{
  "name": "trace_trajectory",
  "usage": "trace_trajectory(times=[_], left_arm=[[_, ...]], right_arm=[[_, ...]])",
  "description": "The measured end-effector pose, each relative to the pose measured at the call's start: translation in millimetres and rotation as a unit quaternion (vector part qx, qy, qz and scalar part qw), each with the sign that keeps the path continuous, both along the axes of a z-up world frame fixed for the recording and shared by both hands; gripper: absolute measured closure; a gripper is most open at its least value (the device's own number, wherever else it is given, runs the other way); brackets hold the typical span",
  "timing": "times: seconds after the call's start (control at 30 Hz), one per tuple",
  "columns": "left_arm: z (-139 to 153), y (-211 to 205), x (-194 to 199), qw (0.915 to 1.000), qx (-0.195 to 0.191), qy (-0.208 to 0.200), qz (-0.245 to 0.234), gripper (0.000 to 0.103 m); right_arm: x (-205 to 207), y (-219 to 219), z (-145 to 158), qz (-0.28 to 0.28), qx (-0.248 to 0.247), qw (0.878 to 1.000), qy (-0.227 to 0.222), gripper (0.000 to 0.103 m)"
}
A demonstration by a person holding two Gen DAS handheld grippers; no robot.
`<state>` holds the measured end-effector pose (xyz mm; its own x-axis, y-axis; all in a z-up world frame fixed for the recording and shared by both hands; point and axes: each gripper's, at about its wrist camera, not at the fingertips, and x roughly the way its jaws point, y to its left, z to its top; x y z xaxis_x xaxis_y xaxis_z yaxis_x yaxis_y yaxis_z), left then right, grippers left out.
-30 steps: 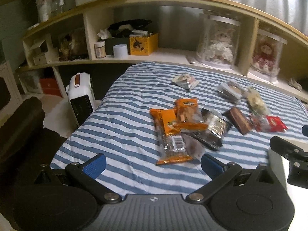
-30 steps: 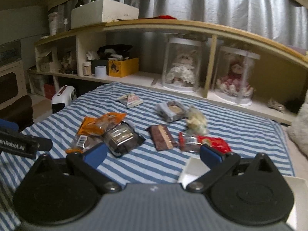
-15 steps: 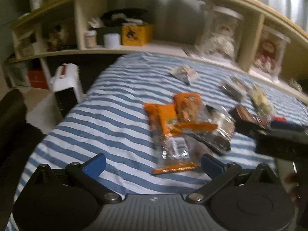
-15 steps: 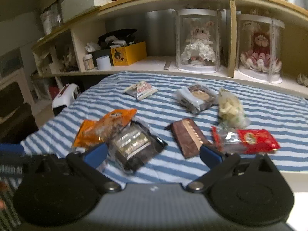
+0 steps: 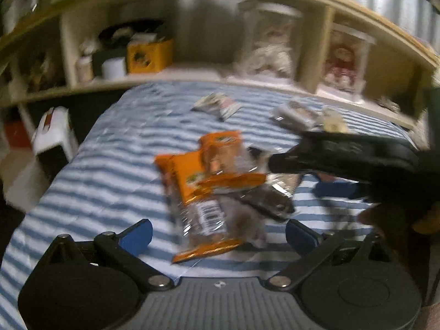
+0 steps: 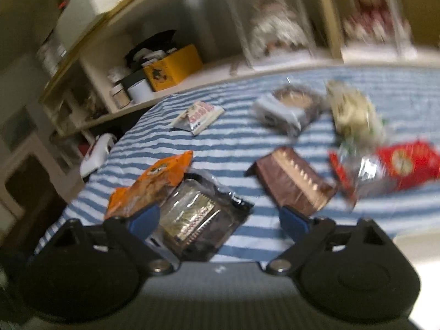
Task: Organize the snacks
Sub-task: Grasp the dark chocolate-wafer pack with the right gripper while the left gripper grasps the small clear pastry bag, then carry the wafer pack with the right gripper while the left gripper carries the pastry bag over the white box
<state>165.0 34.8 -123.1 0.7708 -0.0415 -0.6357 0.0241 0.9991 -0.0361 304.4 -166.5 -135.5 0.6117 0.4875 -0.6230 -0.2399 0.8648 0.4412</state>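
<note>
Several snack packets lie on a blue-and-white striped bed cover [image 5: 104, 170]. My left gripper [image 5: 218, 232] is open and empty, low over the near end of two overlapping orange packets [image 5: 198, 176]. My right gripper [image 6: 217, 221] is open and empty, with a dark clear-wrapped packet [image 6: 198, 214] between its fingers; it also shows from the side in the left wrist view [image 5: 343, 159]. Ahead of it lie a brown bar [image 6: 294, 178], a red packet [image 6: 398, 165], a pale bag [image 6: 352, 112], a grey-wrapped cake [image 6: 286, 107] and a white packet [image 6: 198, 115].
A curved wooden shelf [image 5: 192, 71] runs behind the bed, holding a yellow box [image 6: 173, 68], a white cup [image 6: 139, 92] and two dolls in clear cases [image 5: 269, 46]. A white appliance [image 5: 52, 129] stands on the floor at the left. A pale surface [image 6: 418, 250] lies at the right.
Both grippers moved forward and down toward the snack pile. The right gripper swung in over the dark packet and now blocks the right of the left wrist view. Both stay open.
</note>
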Motion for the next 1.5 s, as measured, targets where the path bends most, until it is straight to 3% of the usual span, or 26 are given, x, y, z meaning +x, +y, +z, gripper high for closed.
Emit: trace_trajectory(times=[0.17,0.3,0.4,0.47,0.63,0.83,0.93,0.97,1.03,1.13,1.33,1.5], left_arm=[[2.5,-15.4,-3.7,0.9987,0.019,-0.031,-0.037,0.029],[-0.2,-21.5,1.4,0.9984,0.014,-0.026,-0.047,0.047],[-4.6,-27.7,6.1,0.9982,0.014,-0.023,-0.054,0.055],[-8.1,-31.8,7.0,0.9979,0.021,-0.016,-0.059,0.057],[-12.5,-28.5,8.0,0.9985,0.027,-0.004,-0.048,0.061],[-13.5,-25.7,9.0,0.9986,0.034,0.013,-0.038,0.071],[-11.1,-27.8,7.0,0.9985,0.034,0.022,-0.038,0.072],[-9.3,-27.9,5.6,0.9984,0.029,0.025,-0.041,0.072],[-7.5,-27.2,2.0,0.9983,0.017,0.033,-0.046,0.073],[-5.9,-27.4,-4.2,0.9964,0.005,0.055,-0.064,0.075],[-11.4,-26.6,-15.8,0.9907,-0.004,0.100,-0.092,0.078],[-17.9,-24.8,-17.0,0.9899,-0.018,0.112,-0.085,0.077]], right_arm=[[12.6,5.2,-7.7,-0.023,0.055,0.996,0.066,0.014],[15.0,8.3,-12.7,-0.040,0.071,0.994,0.077,0.015],[11.5,8.5,-15.4,-0.044,0.066,0.994,0.074,0.023],[11.0,9.2,-16.1,-0.035,0.063,0.995,0.072,0.035],[12.4,-3.2,-14.9,-0.021,0.071,0.994,0.080,0.049],[14.5,-14.2,-2.9,0.003,0.061,0.995,0.085,0.059],[11.9,-13.7,0.9,-0.013,0.059,0.994,0.088,0.056],[11.1,-12.4,0.9,-0.017,0.062,0.994,0.092,0.050],[11.4,-9.0,-1.0,-0.033,0.060,0.992,0.106,0.028],[17.9,3.1,-3.4,-0.047,0.034,0.991,0.120,0.028],[31.5,16.0,-7.4,-0.101,0.046,0.981,0.160,0.025],[34.5,34.5,-2.3,-0.061,-0.015,0.988,0.143,0.030]])
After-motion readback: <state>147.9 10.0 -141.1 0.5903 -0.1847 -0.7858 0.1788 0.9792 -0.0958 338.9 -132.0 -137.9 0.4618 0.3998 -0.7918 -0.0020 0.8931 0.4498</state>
